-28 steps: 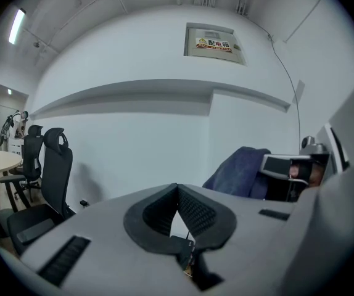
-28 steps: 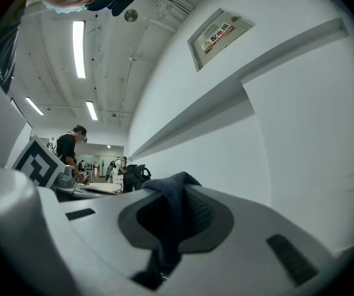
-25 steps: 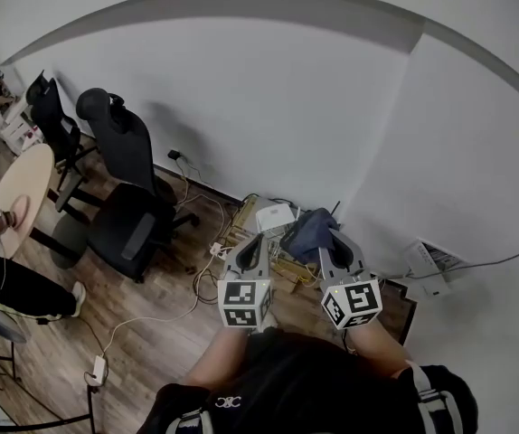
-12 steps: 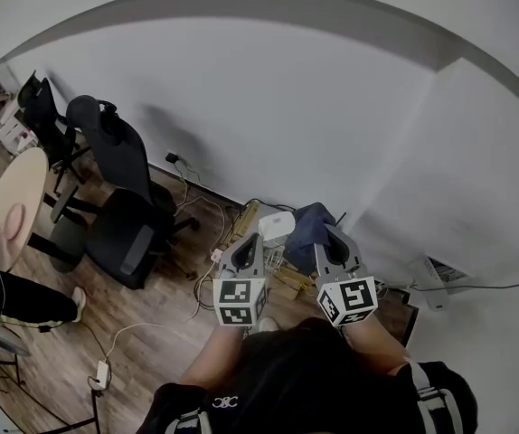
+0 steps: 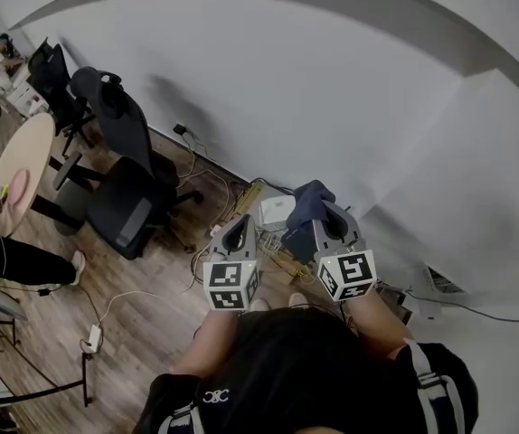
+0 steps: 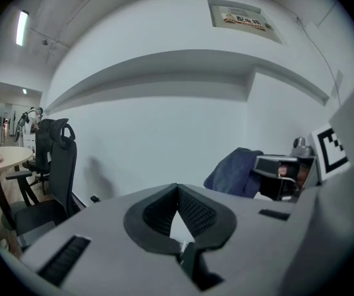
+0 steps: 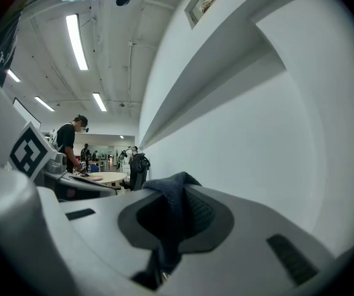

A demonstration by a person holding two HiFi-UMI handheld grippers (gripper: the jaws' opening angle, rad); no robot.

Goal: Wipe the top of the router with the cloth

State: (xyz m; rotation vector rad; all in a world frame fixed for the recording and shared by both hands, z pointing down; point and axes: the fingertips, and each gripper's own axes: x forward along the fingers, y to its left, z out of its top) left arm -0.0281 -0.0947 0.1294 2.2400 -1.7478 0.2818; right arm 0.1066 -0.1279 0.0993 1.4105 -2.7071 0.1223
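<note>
Jaws clamped on a bunched blue cloth [image 5: 305,204], the right gripper [image 5: 325,213] hangs just beside the white router [image 5: 276,211]. The router sits by the wall atop what looks like a wooden crate [image 5: 280,260]. The left gripper [image 5: 240,233] is closed, tips together on nothing. A hard push could shove the light router off its perch or strain whatever is plugged into it. The cloth, pinched by one fold, could slide free mid-wipe. What the crate holds is too small to tell.
</note>
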